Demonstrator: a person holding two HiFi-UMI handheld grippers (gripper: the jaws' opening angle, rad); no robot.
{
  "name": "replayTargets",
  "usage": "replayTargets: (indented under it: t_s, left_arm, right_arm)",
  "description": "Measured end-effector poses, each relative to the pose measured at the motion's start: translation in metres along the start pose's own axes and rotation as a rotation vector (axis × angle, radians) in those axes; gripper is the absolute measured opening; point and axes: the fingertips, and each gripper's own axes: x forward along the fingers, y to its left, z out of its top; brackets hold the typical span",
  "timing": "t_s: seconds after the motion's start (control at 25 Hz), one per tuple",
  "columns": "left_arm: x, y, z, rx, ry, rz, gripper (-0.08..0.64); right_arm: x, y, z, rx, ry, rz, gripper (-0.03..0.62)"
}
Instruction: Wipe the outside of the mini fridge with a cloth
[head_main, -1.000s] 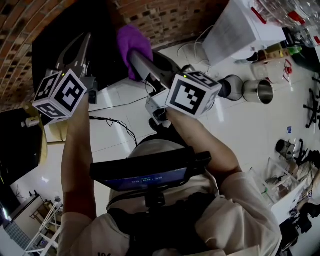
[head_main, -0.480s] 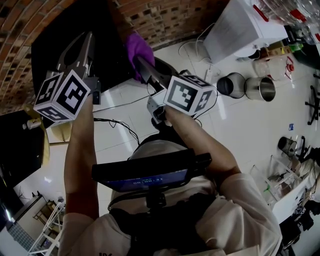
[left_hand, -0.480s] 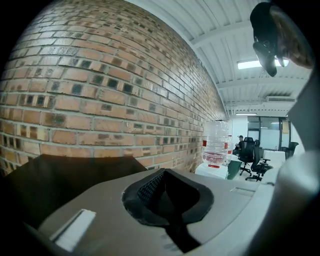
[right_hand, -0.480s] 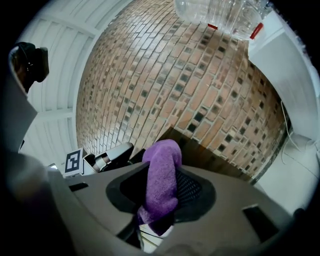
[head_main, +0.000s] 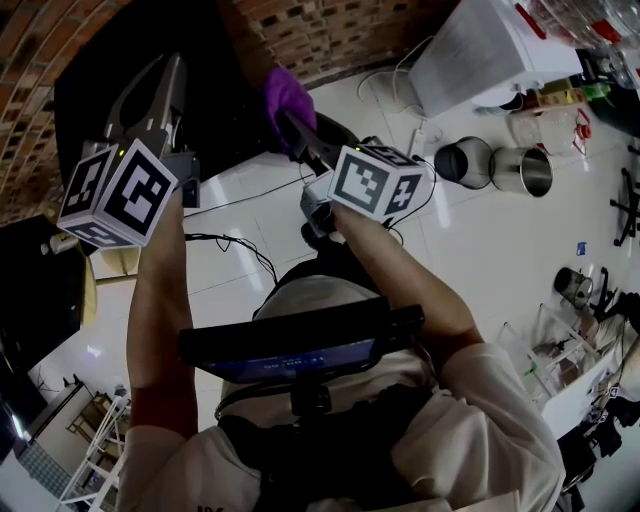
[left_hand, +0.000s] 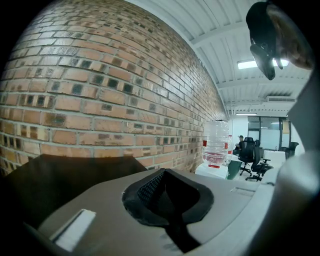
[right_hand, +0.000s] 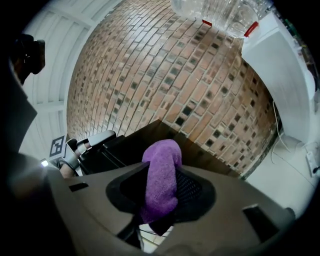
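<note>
The black mini fridge (head_main: 225, 110) stands against the brick wall at the top left of the head view. My right gripper (head_main: 293, 122) is shut on a purple cloth (head_main: 287, 95) and holds it at the fridge's right edge. In the right gripper view the cloth (right_hand: 161, 172) hangs folded between the jaws, with the dark fridge (right_hand: 205, 152) just behind it. My left gripper (head_main: 165, 72) points at the fridge's front, shut with nothing in it. In the left gripper view its pads (left_hand: 150, 187) meet, and the fridge's dark surface (left_hand: 55, 180) fills the lower left.
A white water dispenser (head_main: 490, 55) stands at the top right, with two metal pots (head_main: 462, 165) (head_main: 525, 172) on the white floor beside it. Cables (head_main: 240, 255) run across the floor below the fridge. A dark box (head_main: 35, 290) sits at the left.
The right gripper has sunk along the fridge's edge with the cloth, which shifted slightly to the right in the head view. The left gripper has stayed put.
</note>
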Motion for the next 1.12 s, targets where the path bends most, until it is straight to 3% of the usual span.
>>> replayTargets:
  t_s: [0.16,0.76,1.12]
  left_arm:
    - [0.0,0.0,0.001,-0.002,0.0,0.002,0.011]
    - [0.001,-0.001,0.0,-0.012,-0.001,-0.007,0.011]
    - [0.0,0.0,0.0,-0.007,0.002,-0.002,0.011]
  right_arm:
    - [0.001,-0.02,-0.012,0.001,0.027,-0.057,0.13]
    - [0.011,-0.086,-0.06,0.039,0.108,-0.137,0.13]
    - [0.018,-0.113,-0.077,0.032,0.091,-0.102,0.129]
